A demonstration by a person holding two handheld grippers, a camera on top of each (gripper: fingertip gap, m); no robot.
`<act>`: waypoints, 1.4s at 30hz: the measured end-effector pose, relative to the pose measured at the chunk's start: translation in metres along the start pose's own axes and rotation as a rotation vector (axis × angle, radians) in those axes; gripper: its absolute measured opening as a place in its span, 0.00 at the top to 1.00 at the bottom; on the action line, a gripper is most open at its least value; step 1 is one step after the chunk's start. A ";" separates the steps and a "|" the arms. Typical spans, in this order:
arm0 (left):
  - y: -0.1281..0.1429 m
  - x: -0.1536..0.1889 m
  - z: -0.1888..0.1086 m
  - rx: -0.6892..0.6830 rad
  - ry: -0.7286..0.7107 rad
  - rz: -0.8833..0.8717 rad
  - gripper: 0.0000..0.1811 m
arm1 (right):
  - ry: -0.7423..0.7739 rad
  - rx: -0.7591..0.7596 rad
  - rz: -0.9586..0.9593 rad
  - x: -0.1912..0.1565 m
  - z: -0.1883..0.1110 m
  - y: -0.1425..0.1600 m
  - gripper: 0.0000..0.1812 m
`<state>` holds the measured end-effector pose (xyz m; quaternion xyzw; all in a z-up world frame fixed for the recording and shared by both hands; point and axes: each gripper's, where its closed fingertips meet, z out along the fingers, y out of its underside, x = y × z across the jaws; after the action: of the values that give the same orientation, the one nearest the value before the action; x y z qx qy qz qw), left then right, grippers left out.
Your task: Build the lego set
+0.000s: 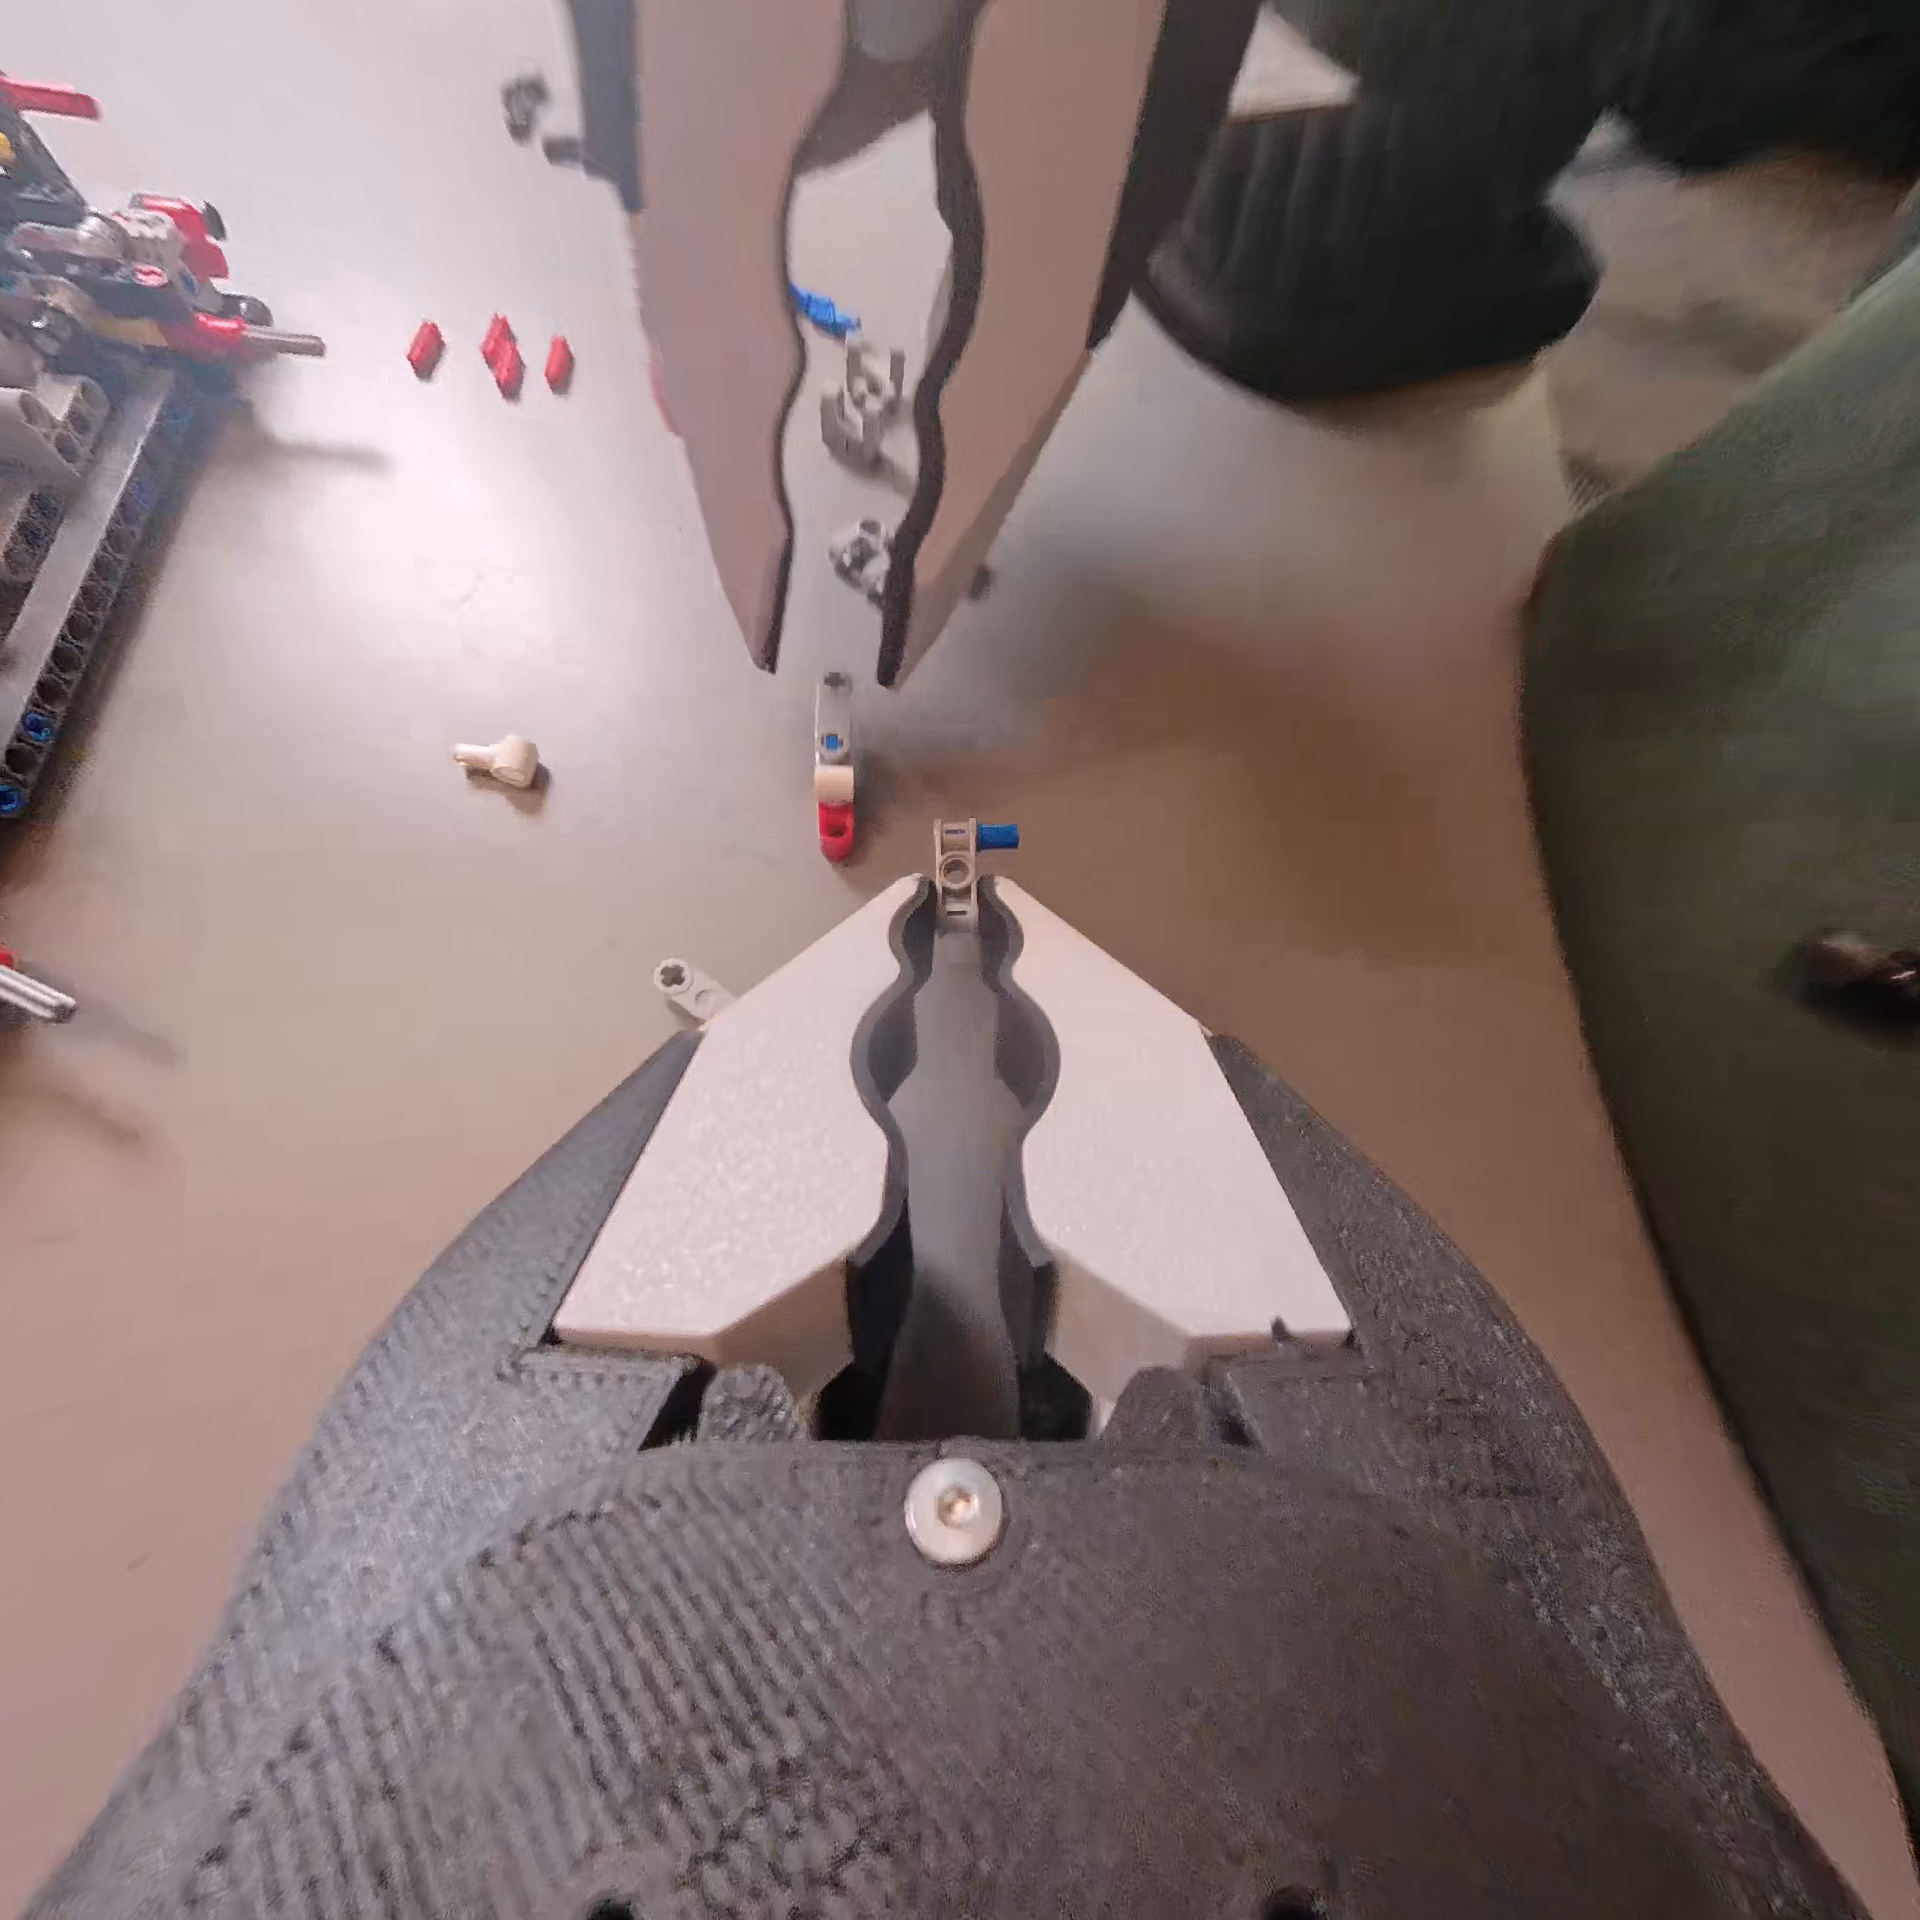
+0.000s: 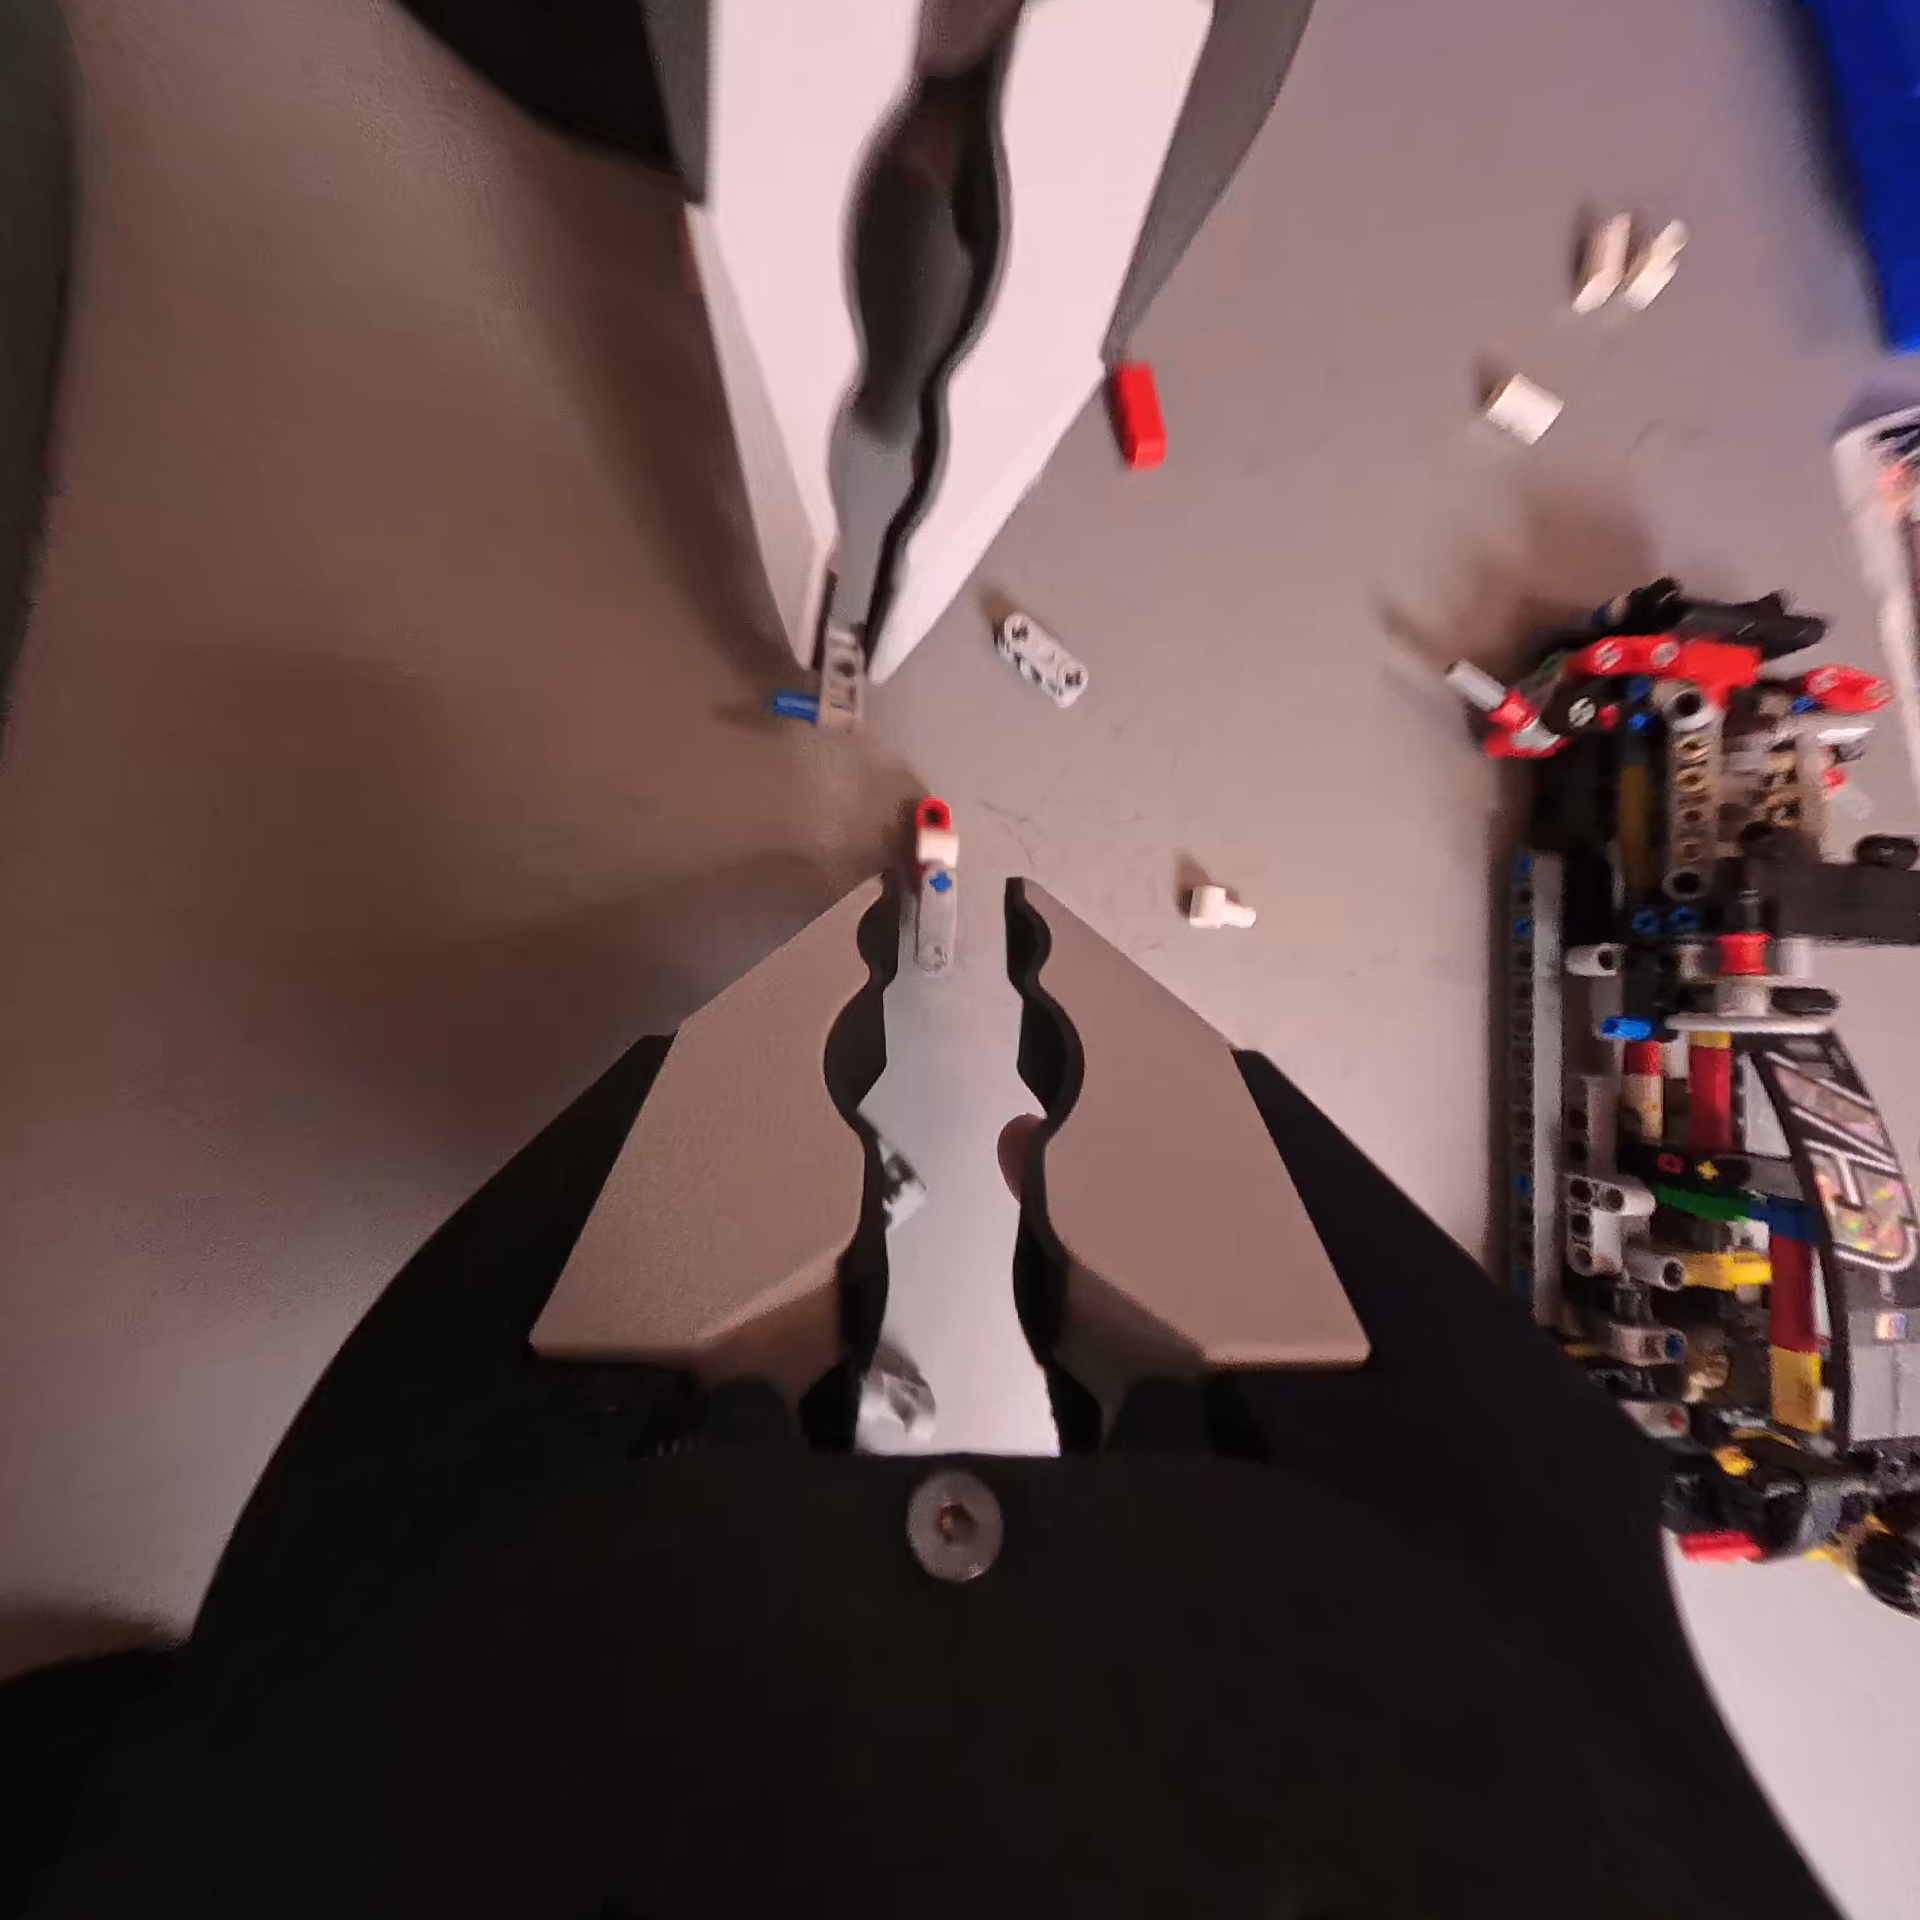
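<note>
My left gripper (image 1: pixel 957 881) is shut on a small grey connector with a blue pin (image 1: pixel 961 854) and holds it upright above the table. The same gripper (image 2: pixel 844 665) and its grey connector (image 2: pixel 842 681) show at the top of the right wrist view. My right gripper (image 2: pixel 948 883) is open, its tips on either side of a small grey, white and red sub-assembly (image 2: pixel 933 894) that lies on the table. That piece also shows in the left wrist view (image 1: pixel 833 769), just below the right gripper (image 1: pixel 828 670). The partly built Lego car (image 2: pixel 1704 1049) lies at the right.
Loose parts lie around: a white connector (image 1: pixel 501 758), a grey lever piece (image 1: pixel 686 985), three red tiles (image 1: pixel 497 351), grey connectors (image 1: pixel 862 410), a blue pin (image 1: pixel 821 307), a red brick (image 2: pixel 1135 410), a grey beam (image 2: pixel 1042 658). A person's dark green trouser leg (image 1: pixel 1714 883) is at the right. Spacing between my two grippers at the tips: around 5 cm. It is some 5 cm from my left tips to the grey lever piece (image 1: pixel 686 985). It turns up in the right wrist view (image 2: pixel 1062 674) as well.
</note>
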<state>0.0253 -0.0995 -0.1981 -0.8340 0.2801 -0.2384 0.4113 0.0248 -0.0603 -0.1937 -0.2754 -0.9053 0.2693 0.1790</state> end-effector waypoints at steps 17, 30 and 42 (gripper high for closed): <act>-0.046 0.002 -0.009 0.200 -0.294 0.458 0.97 | -0.195 0.538 0.640 -0.015 -0.017 -0.042 0.95; -0.043 0.009 -0.008 0.250 -0.043 0.147 0.97 | 0.184 0.444 0.047 -0.019 -0.016 -0.042 0.96; -0.010 -0.025 0.002 0.035 -0.180 0.173 0.97 | 0.225 0.216 0.083 -0.002 -0.005 0.004 0.89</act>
<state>0.0111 -0.0770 -0.1945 -0.8173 0.3088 -0.1313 0.4684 0.0303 -0.0564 -0.1920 -0.3201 -0.8332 0.3398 0.2965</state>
